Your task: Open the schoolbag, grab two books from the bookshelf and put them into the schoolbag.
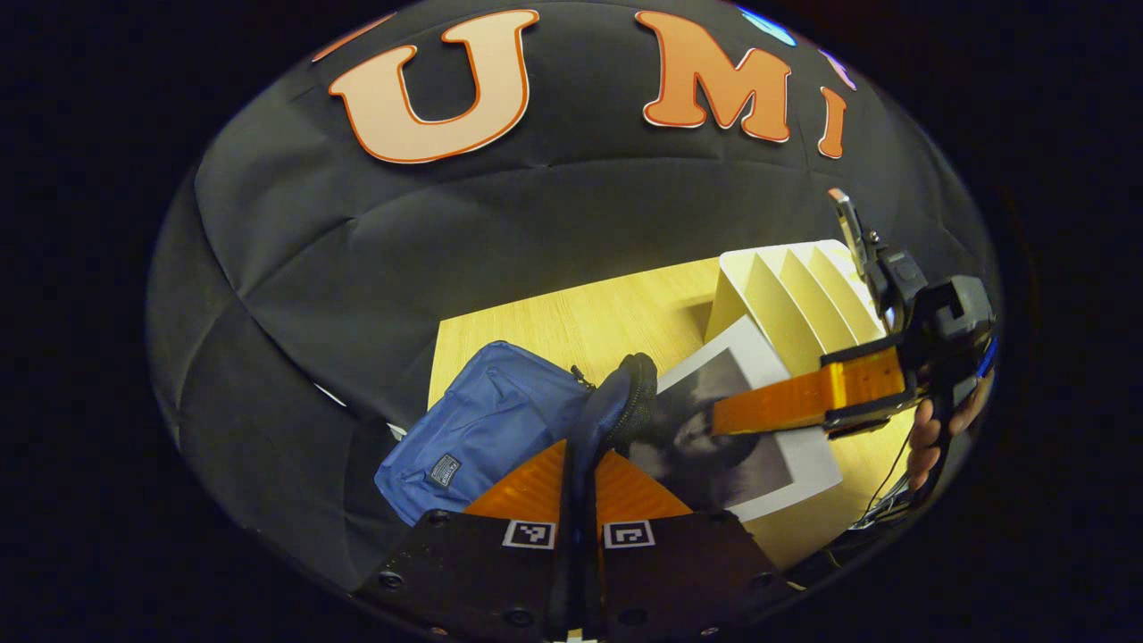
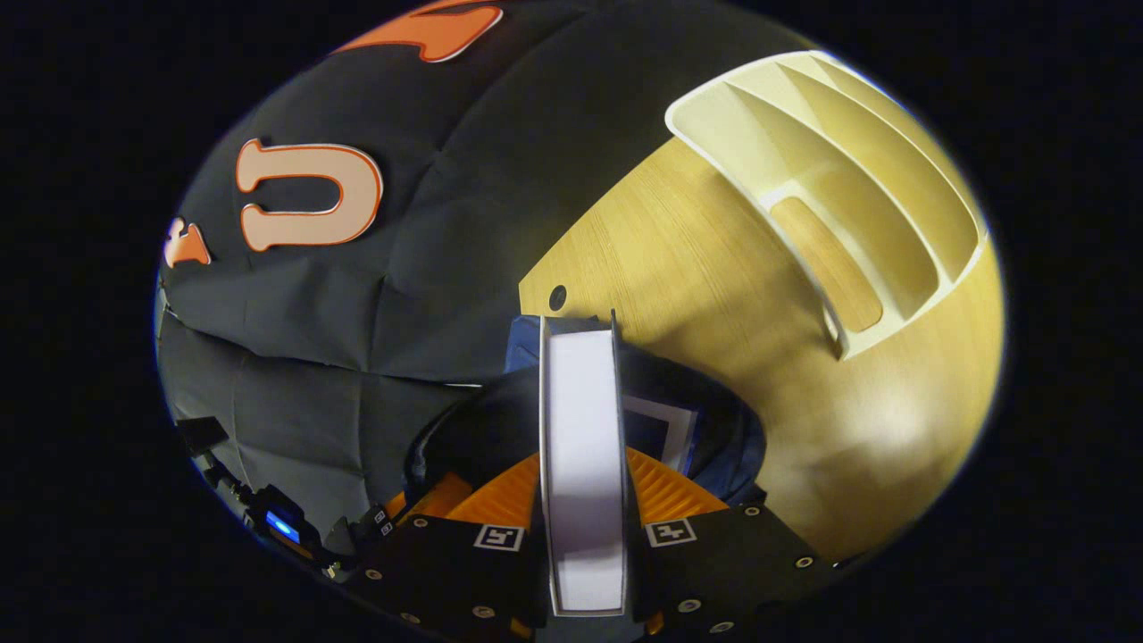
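Step judged: sliding book into bag, another book seemingly already inside. To do it well: keep flap pulled wide, steer book edge-first into mouth, release only once it is well inside.

Left gripper (image 1: pixel 579 464) pinched schoolbag's (image 1: pixel 482 429) dark opening edge, fingers pressed together on fabric, holding mouth open. Right gripper (image 2: pixel 580 487) pinched book (image 2: pixel 580 446) by its edges, white page block facing camera, far end entering bag mouth.

Schoolbag: blue fabric, small patch, lay at table's (image 2: pixel 714 268) near left. Book: grey cover, white border. Bookshelf (image 2: pixel 848 196), cream slotted, stood far right, slots looked empty.
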{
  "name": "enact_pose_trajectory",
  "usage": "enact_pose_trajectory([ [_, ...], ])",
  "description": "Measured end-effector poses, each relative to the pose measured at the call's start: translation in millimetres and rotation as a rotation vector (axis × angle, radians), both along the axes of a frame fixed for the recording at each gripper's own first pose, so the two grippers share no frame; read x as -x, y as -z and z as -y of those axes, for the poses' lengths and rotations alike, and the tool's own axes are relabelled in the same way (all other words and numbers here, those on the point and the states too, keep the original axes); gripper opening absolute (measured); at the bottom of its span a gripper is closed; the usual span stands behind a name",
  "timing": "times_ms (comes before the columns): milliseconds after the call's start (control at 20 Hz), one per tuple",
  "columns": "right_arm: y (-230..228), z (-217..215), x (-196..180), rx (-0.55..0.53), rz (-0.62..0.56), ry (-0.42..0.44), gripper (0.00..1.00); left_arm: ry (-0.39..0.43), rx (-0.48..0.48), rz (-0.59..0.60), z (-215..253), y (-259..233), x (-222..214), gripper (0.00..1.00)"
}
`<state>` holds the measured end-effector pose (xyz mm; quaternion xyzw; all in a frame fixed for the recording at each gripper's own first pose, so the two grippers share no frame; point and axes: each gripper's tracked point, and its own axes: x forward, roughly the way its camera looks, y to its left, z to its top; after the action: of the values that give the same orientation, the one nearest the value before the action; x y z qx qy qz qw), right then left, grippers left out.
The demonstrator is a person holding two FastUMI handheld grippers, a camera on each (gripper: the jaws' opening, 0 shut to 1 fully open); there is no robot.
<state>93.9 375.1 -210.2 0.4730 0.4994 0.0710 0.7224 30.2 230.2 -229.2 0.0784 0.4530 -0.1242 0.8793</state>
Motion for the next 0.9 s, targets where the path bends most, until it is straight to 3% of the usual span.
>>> enact_pose_trajectory([
  [400, 18.8, -37.2, -10.0, -0.063, 0.027, 0.077, 0.35, 0.048, 0.016, 0.009, 9.1, -3.8, 2.2, 0.06],
  [600, 39.1, -58.0, -2.3, -0.041, 0.041, 0.050, 0.35, 0.074, 0.027, 0.002, 17.9, -1.7, 3.8, 0.05],
  [900, 48.8, -85.2, -5.1, -0.096, 0.046, 0.052, 0.36, 0.158, 0.020, 0.007, 25.6, -6.2, 3.9, 0.05],
])
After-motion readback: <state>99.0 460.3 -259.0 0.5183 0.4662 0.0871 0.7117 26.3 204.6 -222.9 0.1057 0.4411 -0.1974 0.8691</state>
